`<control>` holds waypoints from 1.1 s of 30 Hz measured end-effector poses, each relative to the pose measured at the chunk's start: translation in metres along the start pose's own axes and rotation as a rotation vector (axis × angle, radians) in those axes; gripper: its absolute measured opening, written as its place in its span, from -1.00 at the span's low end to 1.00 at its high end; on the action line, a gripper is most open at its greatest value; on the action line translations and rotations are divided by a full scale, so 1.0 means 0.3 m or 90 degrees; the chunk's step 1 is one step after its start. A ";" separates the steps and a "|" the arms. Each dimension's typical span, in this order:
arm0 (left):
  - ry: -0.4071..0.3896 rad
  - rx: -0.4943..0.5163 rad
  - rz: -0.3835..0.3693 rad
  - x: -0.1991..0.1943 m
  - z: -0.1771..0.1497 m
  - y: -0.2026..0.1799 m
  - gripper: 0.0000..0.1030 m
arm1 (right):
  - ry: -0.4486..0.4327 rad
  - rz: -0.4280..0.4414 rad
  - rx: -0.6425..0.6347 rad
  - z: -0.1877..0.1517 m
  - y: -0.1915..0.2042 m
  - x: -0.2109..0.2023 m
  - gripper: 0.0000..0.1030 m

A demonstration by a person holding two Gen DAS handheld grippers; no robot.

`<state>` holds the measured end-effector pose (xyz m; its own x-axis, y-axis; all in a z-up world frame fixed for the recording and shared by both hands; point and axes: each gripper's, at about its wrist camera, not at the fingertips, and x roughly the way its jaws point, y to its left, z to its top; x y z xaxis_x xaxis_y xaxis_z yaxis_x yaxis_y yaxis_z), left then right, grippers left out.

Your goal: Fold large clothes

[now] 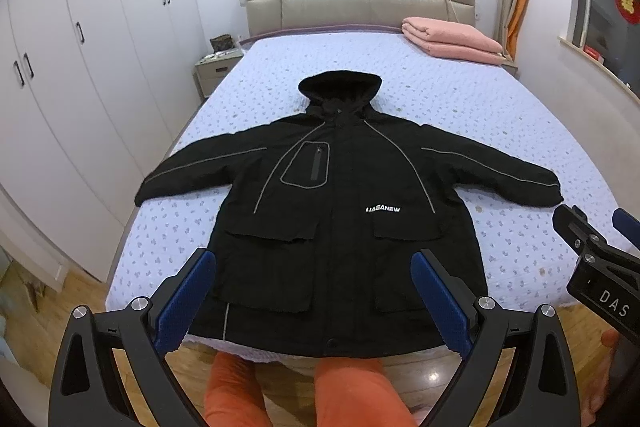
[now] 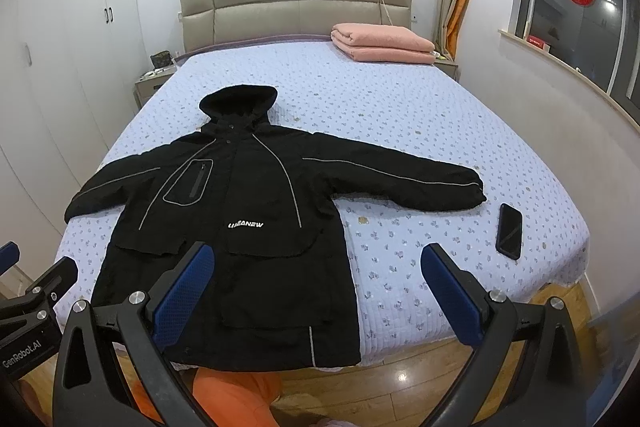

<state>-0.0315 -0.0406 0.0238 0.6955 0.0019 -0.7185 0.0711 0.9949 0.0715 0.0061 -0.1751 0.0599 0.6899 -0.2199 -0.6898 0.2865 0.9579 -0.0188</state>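
Observation:
A black hooded jacket [image 1: 340, 211] with grey piping lies flat, front up, on the bed [image 1: 460, 99], sleeves spread to both sides and hem at the near edge. It also shows in the right wrist view [image 2: 248, 227]. My left gripper [image 1: 312, 267] is open and empty, held above the jacket's hem. My right gripper [image 2: 316, 267] is open and empty, held above the jacket's right side and the bedspread [image 2: 400, 115]. The right gripper also shows at the right edge of the left wrist view [image 1: 600, 239].
A folded pink blanket [image 1: 452, 39] lies at the bed's far right by the headboard. A black phone [image 2: 509, 231] lies on the bed right of the sleeve cuff. White wardrobes [image 1: 80, 67] stand left, a nightstand [image 1: 216, 67] beside the bed. Wooden floor and orange-clad legs [image 1: 352, 387] are below.

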 end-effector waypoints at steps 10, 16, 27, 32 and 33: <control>-0.021 0.001 0.010 -0.116 -0.024 0.041 0.92 | -0.035 0.025 0.032 0.005 0.003 -0.120 1.00; -0.035 -0.012 -0.018 -0.154 -0.041 0.094 0.92 | -0.060 -0.002 0.003 -0.009 0.061 -0.220 1.00; -0.044 -0.006 -0.033 -0.173 -0.067 0.106 0.92 | -0.073 -0.021 -0.001 -0.048 0.092 -0.296 1.00; -0.025 0.003 -0.028 -0.061 -0.054 0.089 0.92 | -0.044 -0.013 0.006 -0.044 0.084 -0.174 1.00; -0.020 0.008 -0.025 -0.028 -0.049 0.082 0.92 | -0.029 -0.007 0.010 -0.049 0.080 -0.121 1.00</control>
<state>-0.0461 -0.0145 0.0213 0.7138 -0.0411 -0.6992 0.1081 0.9928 0.0521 -0.0218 -0.1413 0.0739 0.7161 -0.2394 -0.6557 0.3047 0.9523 -0.0149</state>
